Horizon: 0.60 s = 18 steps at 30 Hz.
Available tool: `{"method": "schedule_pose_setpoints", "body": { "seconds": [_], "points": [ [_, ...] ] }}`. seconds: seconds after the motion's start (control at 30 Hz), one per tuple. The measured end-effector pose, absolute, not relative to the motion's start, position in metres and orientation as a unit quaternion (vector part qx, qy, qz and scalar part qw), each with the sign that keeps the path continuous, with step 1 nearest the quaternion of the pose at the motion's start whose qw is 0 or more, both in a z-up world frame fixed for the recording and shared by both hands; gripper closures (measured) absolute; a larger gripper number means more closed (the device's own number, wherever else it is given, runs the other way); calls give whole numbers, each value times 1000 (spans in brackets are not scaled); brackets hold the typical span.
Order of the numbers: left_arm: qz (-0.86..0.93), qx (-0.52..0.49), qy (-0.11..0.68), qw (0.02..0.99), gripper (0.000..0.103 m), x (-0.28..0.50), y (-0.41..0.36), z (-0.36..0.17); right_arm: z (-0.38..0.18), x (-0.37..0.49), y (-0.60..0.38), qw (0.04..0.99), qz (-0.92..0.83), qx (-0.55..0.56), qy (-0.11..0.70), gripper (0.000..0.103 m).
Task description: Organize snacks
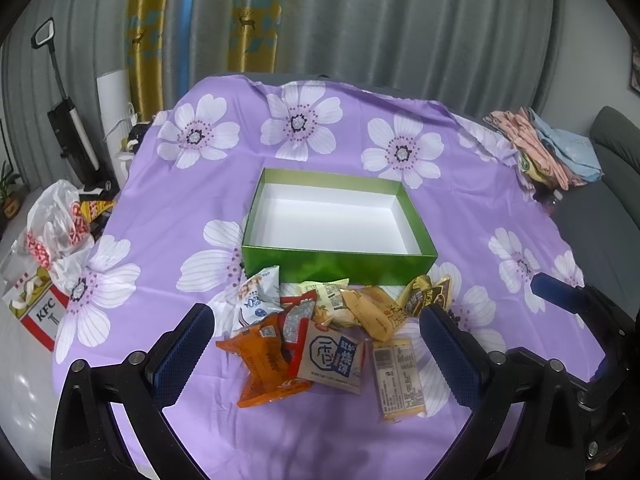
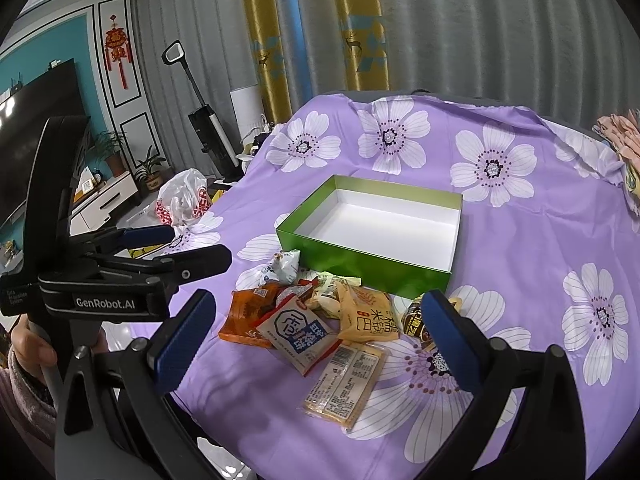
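An empty green box with a white inside stands on the purple flowered cloth; it also shows in the right wrist view. A pile of several snack packets lies just in front of it: an orange one, a beige and blue one, a pale bar, a yellow one. My left gripper is open above the pile's near side and holds nothing. My right gripper is open over the pile, empty. The left gripper also shows in the right wrist view, at the left.
A KFC box and a plastic bag stand off the table's left edge. Folded cloths lie at the far right. A vacuum and curtains stand behind. The purple cloth covers the table.
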<state>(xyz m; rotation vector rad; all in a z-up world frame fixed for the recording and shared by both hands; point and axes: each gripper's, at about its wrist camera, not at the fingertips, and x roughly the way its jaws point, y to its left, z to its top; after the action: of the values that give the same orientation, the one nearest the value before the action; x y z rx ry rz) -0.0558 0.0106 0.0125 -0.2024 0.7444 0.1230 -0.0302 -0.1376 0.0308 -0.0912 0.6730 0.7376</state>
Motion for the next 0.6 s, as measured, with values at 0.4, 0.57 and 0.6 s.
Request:
{"method": "schedule_pose_setpoints", "body": {
  "seconds": [0.4,0.57,0.6],
  "points": [
    [25,-139,392,909,1,-42,16,-4,17,-20,-146,871,345,-46,347,0],
    [-18,-204,422,883,1,-34,24,-28,-1,-16,-155,865,333,-49,371,0],
    [-24,-211,430,877,1,-33,24,-34,-5,-16,-157,864,331,-50,377,0]
  ]
}}
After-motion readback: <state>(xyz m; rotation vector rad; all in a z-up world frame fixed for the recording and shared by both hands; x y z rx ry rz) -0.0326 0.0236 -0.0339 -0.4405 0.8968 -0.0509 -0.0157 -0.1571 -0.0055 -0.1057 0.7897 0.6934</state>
